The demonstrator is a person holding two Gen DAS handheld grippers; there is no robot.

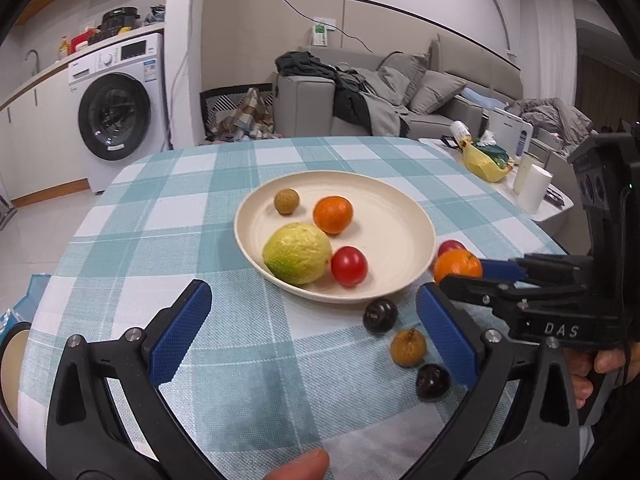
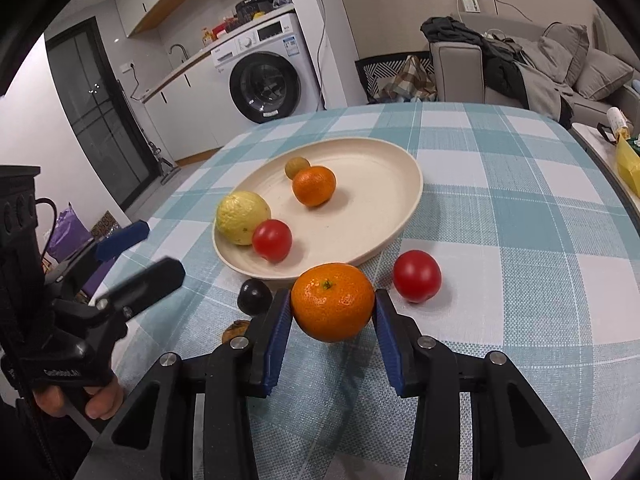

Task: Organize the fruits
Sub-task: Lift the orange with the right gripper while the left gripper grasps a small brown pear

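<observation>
Pretty clearly someone's apartment, open-plan. There's a washer [image 1: 116, 116] tucked under a kitchen counter [image 1: 60, 62] with a tap [image 1: 33, 56], cupboards [image 2: 160, 4] overhead, and a grey sofa [image 1: 424, 92] heaped with clothes [image 1: 328, 76] and cushions [image 1: 436, 90]. The table's got a blue checked cloth [image 1: 200, 208], very dining-room-at-home.

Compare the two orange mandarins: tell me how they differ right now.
The mandarin on the plate lies free inside the cream plate; the gripped mandarin sits off the plate, by its near rim, clamped between the right gripper pads. The gripped one shows its green stem scar; the plate one's isn't visible. Both are round, orange and dimpled.
</observation>
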